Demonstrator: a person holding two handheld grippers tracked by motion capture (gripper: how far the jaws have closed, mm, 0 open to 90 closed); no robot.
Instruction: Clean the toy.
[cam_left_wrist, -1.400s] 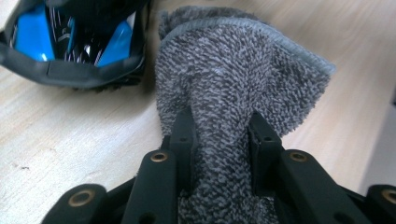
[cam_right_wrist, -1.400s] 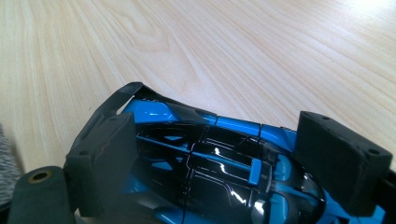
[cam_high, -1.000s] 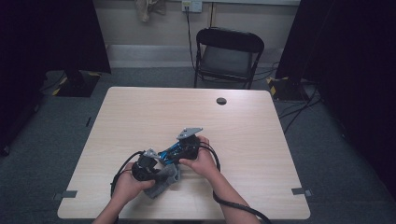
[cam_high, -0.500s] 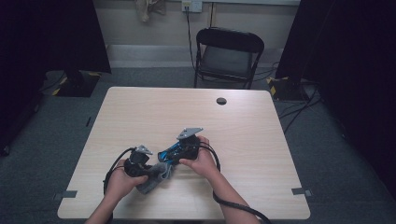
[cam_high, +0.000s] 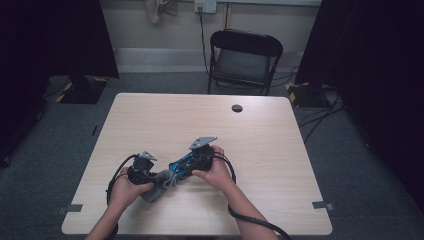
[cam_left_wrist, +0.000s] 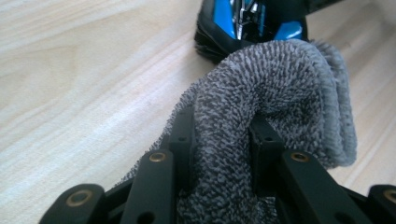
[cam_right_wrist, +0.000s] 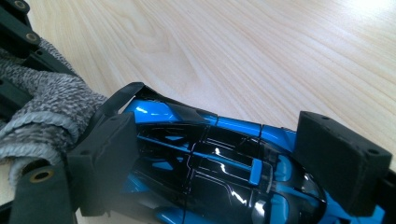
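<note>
Items in hand: glossy blue-and-black toy car (cam_right_wrist: 219, 163), hard shell, light, slippery, thin trim looks breakable; my right claw (cam_right_wrist: 229, 163) spans its body sideways, pads on both flanks, the sensible hold. Grey terry cloth (cam_left_wrist: 275, 107), soft, limp, bunches readily; my left claw (cam_left_wrist: 224, 135) is pinched narrow on a fold, cloth touching the car's end. Both sit low over the pale wooden desk (cam_high: 200, 115), near its front edge; ample bare surface beyond, small black disc (cam_high: 237, 108) well apart.
</note>
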